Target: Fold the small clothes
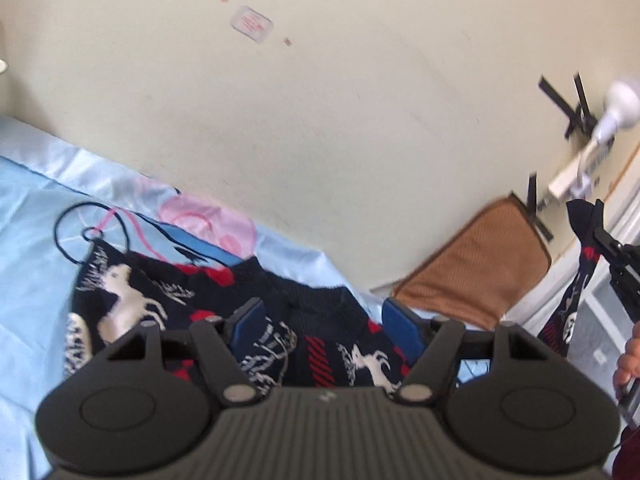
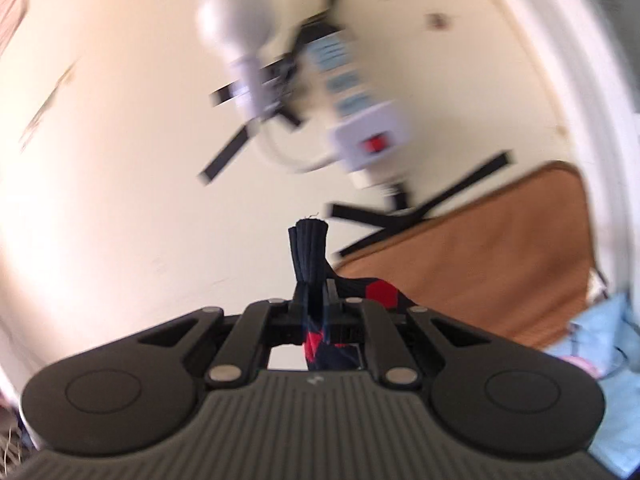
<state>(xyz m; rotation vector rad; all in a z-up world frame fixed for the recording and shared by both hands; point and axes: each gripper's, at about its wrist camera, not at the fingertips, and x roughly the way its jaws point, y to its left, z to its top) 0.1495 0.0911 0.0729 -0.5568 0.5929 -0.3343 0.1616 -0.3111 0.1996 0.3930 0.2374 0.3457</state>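
Observation:
A small navy sweater (image 1: 168,304) with white reindeer and red patches lies on the light blue sheet (image 1: 32,240). My left gripper (image 1: 324,312) is open just above its collar, blue pads (image 1: 250,318) apart on either side. My right gripper (image 2: 314,300) is shut on a navy sleeve cuff (image 2: 310,256) and holds it up in the air. It also shows in the left wrist view (image 1: 600,232) at the far right, with the sleeve (image 1: 572,292) hanging down from it.
A cream wall (image 1: 320,120) rises behind the bed. A brown cushion (image 1: 476,268) leans against it at the right. A white bulb (image 2: 236,24) and a power strip (image 2: 356,120) are taped to the wall with black tape.

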